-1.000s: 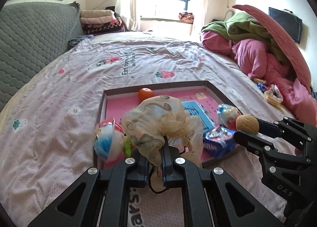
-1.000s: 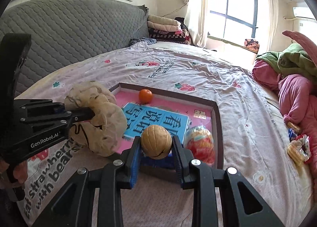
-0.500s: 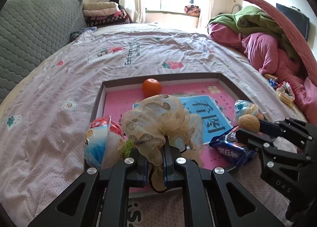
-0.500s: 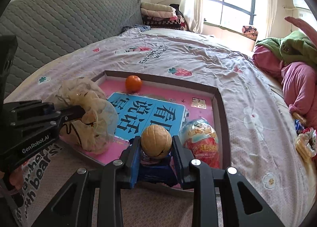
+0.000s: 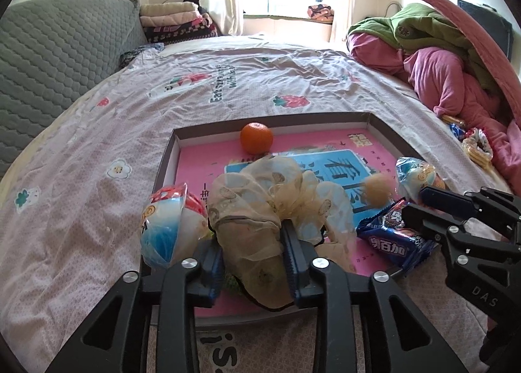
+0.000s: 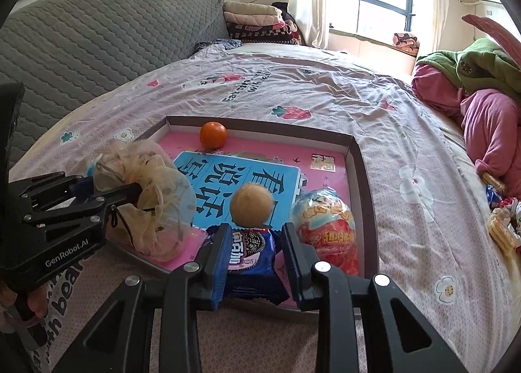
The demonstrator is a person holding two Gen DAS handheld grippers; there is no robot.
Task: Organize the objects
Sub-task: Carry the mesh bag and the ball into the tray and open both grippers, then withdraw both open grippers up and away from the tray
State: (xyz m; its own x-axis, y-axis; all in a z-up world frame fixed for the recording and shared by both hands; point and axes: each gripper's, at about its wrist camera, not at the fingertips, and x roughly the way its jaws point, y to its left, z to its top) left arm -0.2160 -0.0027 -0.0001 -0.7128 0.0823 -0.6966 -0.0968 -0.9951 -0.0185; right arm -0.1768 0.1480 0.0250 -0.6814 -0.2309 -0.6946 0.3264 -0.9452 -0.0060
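Observation:
A shallow box tray with a pink floor lies on the bed. My left gripper has its jaws apart around a beige gauze pouch that rests in the tray's near left part. My right gripper is open. A blurred walnut is just ahead of its fingers over the tray's blue print. A blue cookie packet lies between the right fingers.
In the tray are a mandarin, a red-blue snack cup at the left and a wrapped snack cup at the right. Snack packets and piled bedding lie at the right.
My right gripper has opened and let go of the walnut, which is now moving ahead of it. My left jaws have spread around the pouch. Both grippers moved closer over the tray.

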